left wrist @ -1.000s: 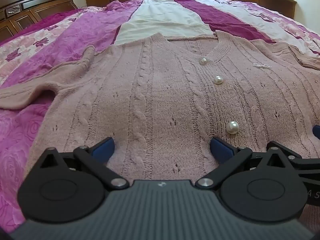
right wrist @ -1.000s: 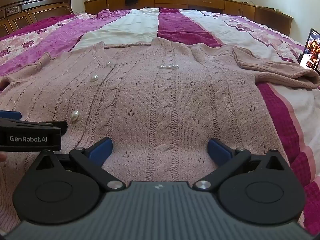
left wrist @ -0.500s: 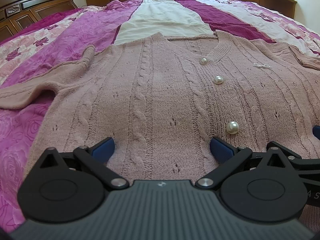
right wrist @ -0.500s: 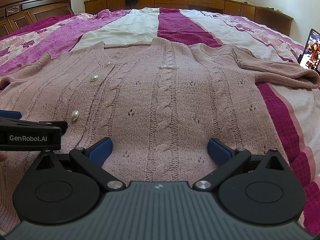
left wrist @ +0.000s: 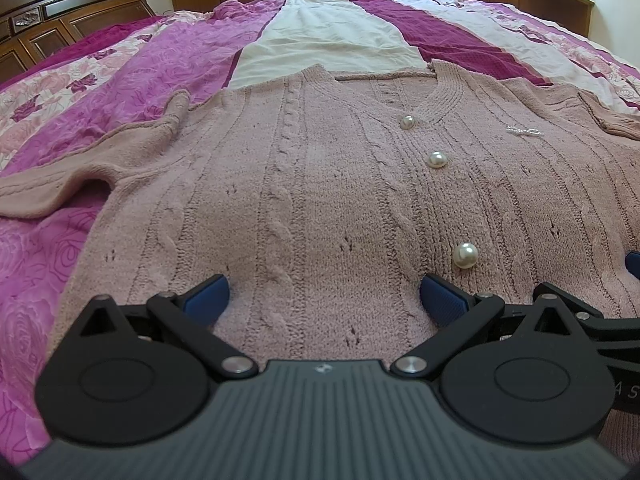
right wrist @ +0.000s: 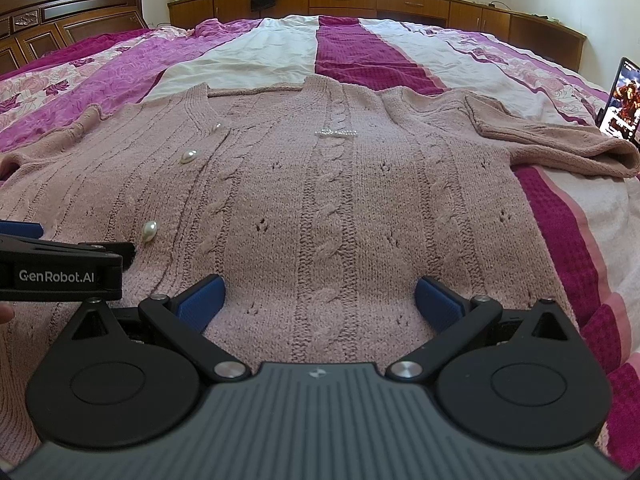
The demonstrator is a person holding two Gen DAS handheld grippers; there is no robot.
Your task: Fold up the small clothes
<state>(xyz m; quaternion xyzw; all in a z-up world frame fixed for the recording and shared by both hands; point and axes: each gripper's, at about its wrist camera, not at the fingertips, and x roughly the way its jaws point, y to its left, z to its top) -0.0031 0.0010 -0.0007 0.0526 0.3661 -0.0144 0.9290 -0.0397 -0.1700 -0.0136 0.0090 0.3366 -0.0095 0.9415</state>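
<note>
A dusty-pink cable-knit cardigan [left wrist: 320,184] with pearl buttons [left wrist: 465,255] lies flat, front up, across the bed, sleeves spread to both sides. My left gripper [left wrist: 322,296] is open low over its lower left half, blue pads wide apart with knit between them. In the right wrist view the same cardigan [right wrist: 320,200] fills the foreground and my right gripper [right wrist: 320,298] is open over its lower right half. The left gripper's body [right wrist: 60,268] shows at that view's left edge. Nothing is held. The hem is hidden under the gripper bodies.
The bed carries a magenta, white and floral quilt [right wrist: 360,52]. A dark wooden headboard [right wrist: 72,16] stands at the left and a wooden dresser [right wrist: 360,0] at the back. A phone [right wrist: 622,100] is propped at the right, beside the right sleeve [right wrist: 560,144].
</note>
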